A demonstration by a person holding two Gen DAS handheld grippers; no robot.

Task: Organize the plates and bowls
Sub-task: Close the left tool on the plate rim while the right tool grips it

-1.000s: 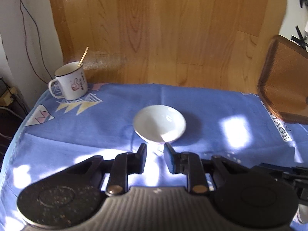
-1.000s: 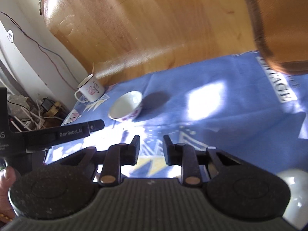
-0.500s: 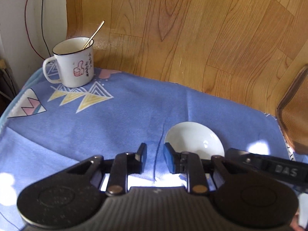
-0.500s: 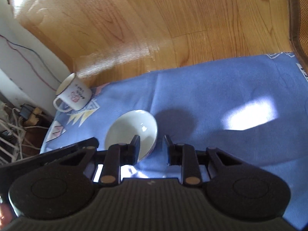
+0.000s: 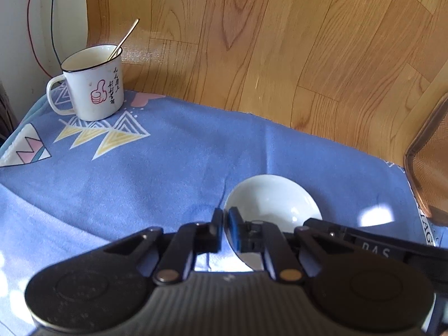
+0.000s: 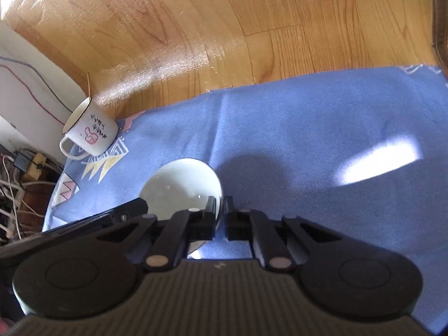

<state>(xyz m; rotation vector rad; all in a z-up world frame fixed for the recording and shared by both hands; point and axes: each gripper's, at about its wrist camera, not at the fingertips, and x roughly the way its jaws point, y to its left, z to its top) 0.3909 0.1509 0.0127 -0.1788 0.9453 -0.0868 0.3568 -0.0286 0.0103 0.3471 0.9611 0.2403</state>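
Observation:
A white bowl sits on the blue tablecloth; it also shows in the right wrist view. My left gripper is shut on the bowl's left rim, one finger inside and one outside. My right gripper is shut on the bowl's right rim in the same way. Each gripper's body shows at the edge of the other's view.
A white enamel mug with a spoon stands at the cloth's far left corner, also in the right wrist view. A brown mesh chair is at the right. Wood floor lies beyond the table; cables lie at the left.
Both grippers have closed from open onto opposite sides of the bowl's rim. Over the last second both moved in toward the bowl.

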